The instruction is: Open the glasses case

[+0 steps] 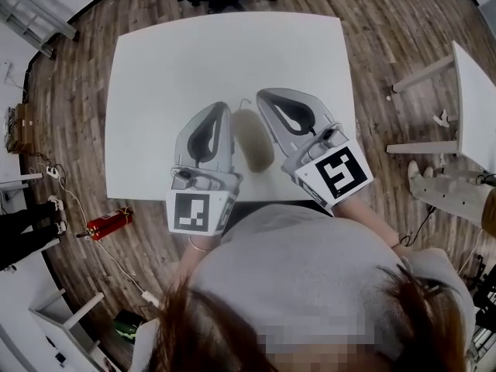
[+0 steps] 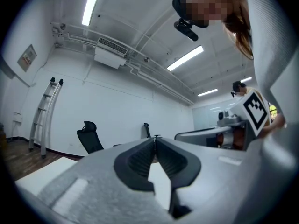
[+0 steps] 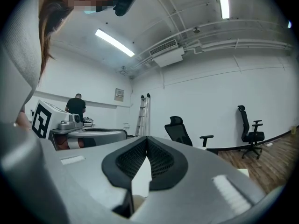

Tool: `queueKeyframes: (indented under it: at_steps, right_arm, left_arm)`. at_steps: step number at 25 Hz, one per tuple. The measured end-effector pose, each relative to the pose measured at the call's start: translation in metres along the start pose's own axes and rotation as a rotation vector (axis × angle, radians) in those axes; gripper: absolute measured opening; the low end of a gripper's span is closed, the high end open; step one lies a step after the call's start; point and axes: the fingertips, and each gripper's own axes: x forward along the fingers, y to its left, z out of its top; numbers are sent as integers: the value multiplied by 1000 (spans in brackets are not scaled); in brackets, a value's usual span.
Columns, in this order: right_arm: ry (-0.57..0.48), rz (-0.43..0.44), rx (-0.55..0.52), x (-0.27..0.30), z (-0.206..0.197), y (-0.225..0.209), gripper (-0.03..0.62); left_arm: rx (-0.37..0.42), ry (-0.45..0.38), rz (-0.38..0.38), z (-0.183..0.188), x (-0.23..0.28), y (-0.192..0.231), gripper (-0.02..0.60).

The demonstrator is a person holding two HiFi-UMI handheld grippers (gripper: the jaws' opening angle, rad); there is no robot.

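Note:
A beige oval glasses case [image 1: 253, 139] lies closed on the white table [image 1: 178, 60], near its front edge. My left gripper [image 1: 220, 107] hovers just left of the case, pointing level and away from me, shut with nothing between its pads. My right gripper [image 1: 263, 96] is just right of the case, also shut and empty. In the left gripper view the left gripper [image 2: 155, 138] has its dark pads meeting at the tip. The right gripper [image 3: 146, 137] looks the same in the right gripper view, with a beige sliver of the case [image 3: 135, 202] below its jaws.
A second white table [image 1: 473, 107] stands to the right. A red fire extinguisher [image 1: 107, 224] lies on the wooden floor at left. Black office chairs [image 3: 180, 129] and a ladder [image 2: 44, 118] stand by the far wall. A person [image 3: 75, 107] stands in the background.

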Motion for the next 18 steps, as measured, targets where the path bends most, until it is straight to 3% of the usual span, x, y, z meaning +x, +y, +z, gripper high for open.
queueKeyframes:
  at_steps: [3,8,14,18]
  right_arm:
    - [7,-1,1,1,-2,2,6]
    - [10,-11,11,3,-5,-1,6]
    - [8,-25,38,4,-6,-2,6]
    - [15,-17,27,5,-8,-1,6]
  left_arm:
    - [2,3,-1,0,1,3,13]
    - [-38,102,15,-25,4,9,135]
    - [-221,315,26,-97,2,12,292]
    - [-336,406,43,-134,-1,14,331]
